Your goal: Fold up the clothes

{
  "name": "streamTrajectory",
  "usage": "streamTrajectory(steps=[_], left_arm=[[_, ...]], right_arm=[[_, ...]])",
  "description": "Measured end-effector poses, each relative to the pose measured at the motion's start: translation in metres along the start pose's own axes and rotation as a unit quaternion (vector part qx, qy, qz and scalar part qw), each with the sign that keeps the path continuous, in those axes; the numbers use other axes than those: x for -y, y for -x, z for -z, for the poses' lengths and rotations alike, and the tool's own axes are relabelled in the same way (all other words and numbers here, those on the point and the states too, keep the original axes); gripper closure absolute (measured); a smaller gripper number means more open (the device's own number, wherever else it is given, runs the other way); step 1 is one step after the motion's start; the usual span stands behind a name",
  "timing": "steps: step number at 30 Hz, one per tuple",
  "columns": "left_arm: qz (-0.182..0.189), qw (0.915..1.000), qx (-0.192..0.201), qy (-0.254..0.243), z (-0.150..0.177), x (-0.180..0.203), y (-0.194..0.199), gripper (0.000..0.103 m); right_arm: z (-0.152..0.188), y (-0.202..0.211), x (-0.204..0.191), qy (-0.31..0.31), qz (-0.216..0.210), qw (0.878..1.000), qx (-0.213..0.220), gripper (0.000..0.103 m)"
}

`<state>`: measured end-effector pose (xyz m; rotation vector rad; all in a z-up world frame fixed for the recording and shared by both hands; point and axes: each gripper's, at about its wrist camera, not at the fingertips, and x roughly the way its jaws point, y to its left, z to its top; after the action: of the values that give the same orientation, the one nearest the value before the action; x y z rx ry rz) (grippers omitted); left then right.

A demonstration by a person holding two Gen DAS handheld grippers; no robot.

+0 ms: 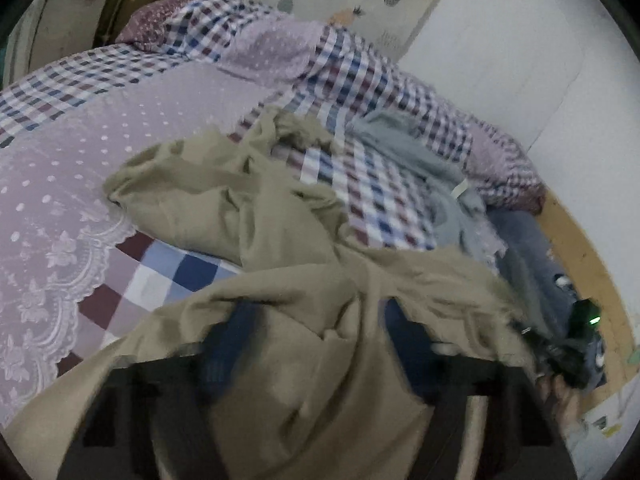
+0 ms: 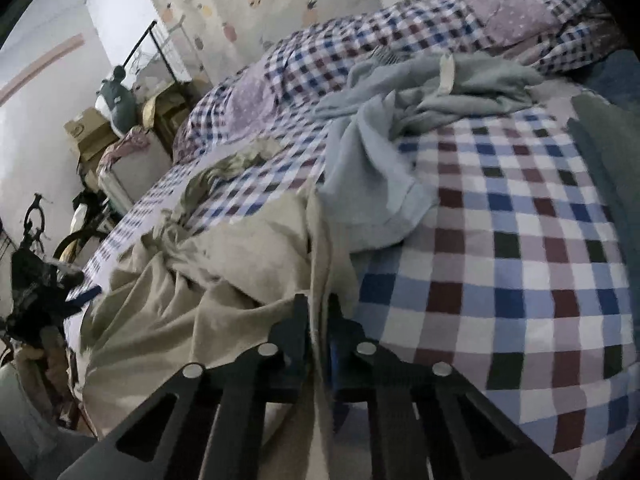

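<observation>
1. Checked bedding (image 2: pixel 520 240) fills both views; a crumpled pale blue garment (image 2: pixel 372 184) lies at upper centre.
2. Beige garment (image 1: pixel 240 208) spreads from lower centre toward upper left, running between both grippers.
3. Right gripper (image 2: pixel 318 312) is pinched shut on its edge.
4. Left gripper (image 1: pixel 320 344) sits draped in beige cloth, fingers partly apart; its grip cannot be told.

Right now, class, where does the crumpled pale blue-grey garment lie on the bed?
In the right wrist view, the crumpled pale blue-grey garment lies upper centre on the checked bedspread, just beyond and right of the beige garment.
</observation>
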<state>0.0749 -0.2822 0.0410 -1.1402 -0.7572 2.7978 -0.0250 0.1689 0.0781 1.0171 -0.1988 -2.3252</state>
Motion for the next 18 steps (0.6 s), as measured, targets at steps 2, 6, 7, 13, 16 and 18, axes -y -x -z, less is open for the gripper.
streamTrajectory(steps=[2, 6, 7, 13, 16, 18], left_arm=[[-0.021, 0.9998, 0.005, -0.007, 0.002, 0.000, 0.000, 0.086], [-0.041, 0.9939, 0.094, 0.041, -0.001, -0.019, 0.033, 0.098], [-0.044, 0.9895, 0.120, 0.067, -0.001, -0.030, 0.043, 0.098], [-0.082, 0.9565, 0.182, 0.213, 0.012, -0.095, 0.078, 0.099], [-0.101, 0.9522, 0.177, 0.228, 0.017, -0.105, 0.081, 0.099], [-0.113, 0.9498, 0.177, 0.232, 0.020, -0.109, 0.085, 0.099]], right_arm=[[-0.004, 0.009, 0.003, -0.003, 0.011, 1.000, 0.017, 0.097], [-0.014, 0.035, 0.017, -0.021, 0.041, 0.997, 0.057, 0.098], [-0.017, 0.041, 0.023, -0.029, 0.050, 0.996, 0.066, 0.098], [-0.021, 0.068, 0.060, -0.081, 0.113, 0.985, 0.103, 0.098], [-0.022, 0.079, 0.074, -0.101, 0.142, 0.978, 0.114, 0.098], [-0.021, 0.081, 0.081, -0.109, 0.156, 0.975, 0.111, 0.098]])
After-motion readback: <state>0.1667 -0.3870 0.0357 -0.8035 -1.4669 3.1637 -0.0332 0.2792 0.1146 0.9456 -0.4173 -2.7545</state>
